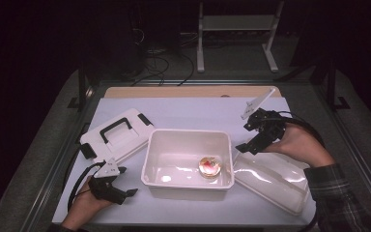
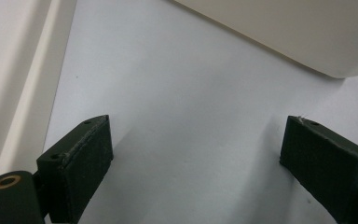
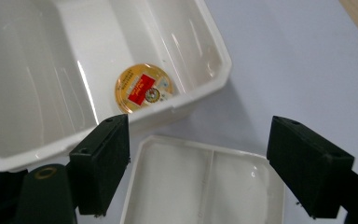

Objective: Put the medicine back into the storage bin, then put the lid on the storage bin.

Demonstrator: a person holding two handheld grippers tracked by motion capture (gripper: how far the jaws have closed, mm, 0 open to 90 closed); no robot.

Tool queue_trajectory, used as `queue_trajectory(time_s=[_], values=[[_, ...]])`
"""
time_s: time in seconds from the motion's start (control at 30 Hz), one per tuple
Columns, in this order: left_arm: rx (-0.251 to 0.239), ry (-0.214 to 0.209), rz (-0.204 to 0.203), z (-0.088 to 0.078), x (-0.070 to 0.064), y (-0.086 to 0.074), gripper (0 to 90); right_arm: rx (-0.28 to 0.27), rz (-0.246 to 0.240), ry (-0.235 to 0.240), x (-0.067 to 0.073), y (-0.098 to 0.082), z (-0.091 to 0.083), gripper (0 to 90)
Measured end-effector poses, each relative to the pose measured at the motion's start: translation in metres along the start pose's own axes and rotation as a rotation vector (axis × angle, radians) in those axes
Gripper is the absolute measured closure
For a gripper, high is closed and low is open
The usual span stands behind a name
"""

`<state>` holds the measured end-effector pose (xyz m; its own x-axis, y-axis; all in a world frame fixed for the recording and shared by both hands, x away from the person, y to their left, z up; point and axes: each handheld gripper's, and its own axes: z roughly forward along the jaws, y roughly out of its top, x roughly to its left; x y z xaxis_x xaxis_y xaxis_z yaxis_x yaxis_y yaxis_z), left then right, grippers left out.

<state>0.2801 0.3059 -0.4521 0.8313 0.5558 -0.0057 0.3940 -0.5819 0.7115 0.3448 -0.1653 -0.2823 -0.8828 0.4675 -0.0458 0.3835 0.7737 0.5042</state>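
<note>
1. High view: a white tub (image 1: 189,162) sits mid-desk with a round gold-and-red tin (image 1: 210,166) on its floor near the right wall. The handled lid (image 1: 117,134) lies towards the left edge, a clear tray (image 1: 271,180) towards the right. The tin looks already placed; closing up seems left.
2. Left gripper view: the left gripper (image 2: 193,161) hangs over bare desk beside the tub, jaws apart, empty.
3. Right gripper view: the right gripper (image 3: 198,163) hovers over the tray, jaws apart, gripping nothing.

White lid w/ black handle (image 1: 118,133) left, metal stand (image 1: 236,34) behind table.
</note>
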Motion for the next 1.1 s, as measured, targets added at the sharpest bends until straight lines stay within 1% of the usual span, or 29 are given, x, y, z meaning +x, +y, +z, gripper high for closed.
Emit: queue_trajectory(time_s=[0.1, 0.3, 0.47, 0.63, 0.8, 0.9, 1.0, 1.1], values=[[0.0, 0.0, 0.0, 0.0, 0.0, 0.0, 8.3, -0.006, 0.028, -0.003, -0.003, -0.011, -0.001, 22.1], [-0.001, 0.0, 0.0, 0.0, 0.0, 0.0, 8.2, 0.017, 0.079, -0.02, -0.009, -0.034, 0.004, 22.6], [0.0, 0.0, 0.0, 0.0, 0.0, 0.0, 8.3, 0.031, 0.112, -0.029, -0.01, -0.051, 0.01, 23.2], [0.001, 0.0, 0.002, 0.0, 0.0, 0.0, 8.2, 0.047, 0.134, -0.038, -0.01, -0.065, 0.016, 24.2], [0.002, 0.001, 0.004, 0.0, 0.0, 0.0, 8.3, 0.058, 0.157, -0.04, -0.011, -0.082, 0.023, 28.8], [0.002, 0.001, 0.004, 0.0, 0.0, 0.0, 8.2, 0.064, 0.171, -0.049, -0.012, -0.092, 0.027, 34.1], [0.002, 0.001, 0.004, 0.0, 0.0, 0.0, 8.2, 0.07, 0.175, -0.057, -0.012, -0.1, 0.031, 39.4], [0.002, 0.001, 0.004, 0.0, 0.0, 0.0, 8.2, 0.078, 0.185, -0.065, -0.011, -0.108, 0.037, 42.8]])
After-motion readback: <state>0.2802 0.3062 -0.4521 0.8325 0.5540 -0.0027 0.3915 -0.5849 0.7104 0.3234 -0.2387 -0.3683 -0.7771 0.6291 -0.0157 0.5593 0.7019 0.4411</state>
